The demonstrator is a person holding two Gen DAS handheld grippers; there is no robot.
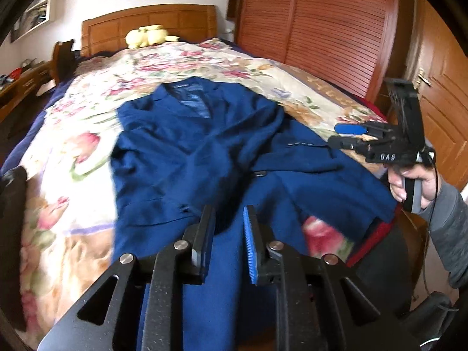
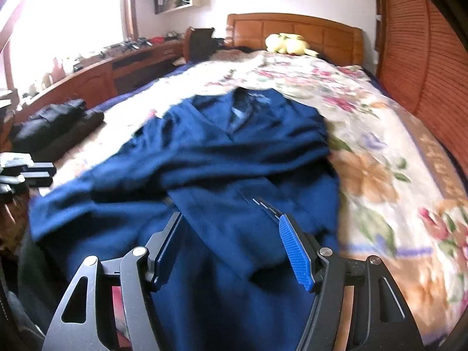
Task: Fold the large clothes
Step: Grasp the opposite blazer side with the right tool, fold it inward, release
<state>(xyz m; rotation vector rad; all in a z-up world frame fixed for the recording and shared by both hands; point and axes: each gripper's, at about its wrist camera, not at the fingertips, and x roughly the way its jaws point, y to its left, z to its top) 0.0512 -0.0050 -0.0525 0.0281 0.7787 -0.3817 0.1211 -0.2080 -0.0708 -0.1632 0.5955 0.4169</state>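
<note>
Jacket spread on the bed, both tools clear of it

Navy jacket (image 1: 204, 152) lies face up on the floral bedspread (image 1: 87, 152), collar toward the wooden headboard (image 1: 149, 20) and hem hanging toward the foot of the bed. Its front panels overlap and a sleeve is laid across the body, with a row of cuff buttons showing on the side nearer the wardrobe. The cloth is rumpled rather than flat.

Left hand-held gripper (image 1: 228, 234) hovers over the hem with a narrow gap between its pads; nothing is caught between them. Right hand-held gripper (image 2: 231, 248) hangs above the lower part of the jacket with its jaws well apart and empty; in the left wrist view it appears at the right edge, held in a hand (image 1: 409, 181) with a grey sleeve.

Yellow plush toy (image 1: 146, 36) sits against the headboard. A slatted wooden wardrobe (image 1: 316, 23) stands along one side of the bed, a long wooden desk (image 2: 96, 70) with small clutter along the other, below a bright window. Dark folded clothing (image 2: 55, 125) rests on the bed near the desk side.
</note>
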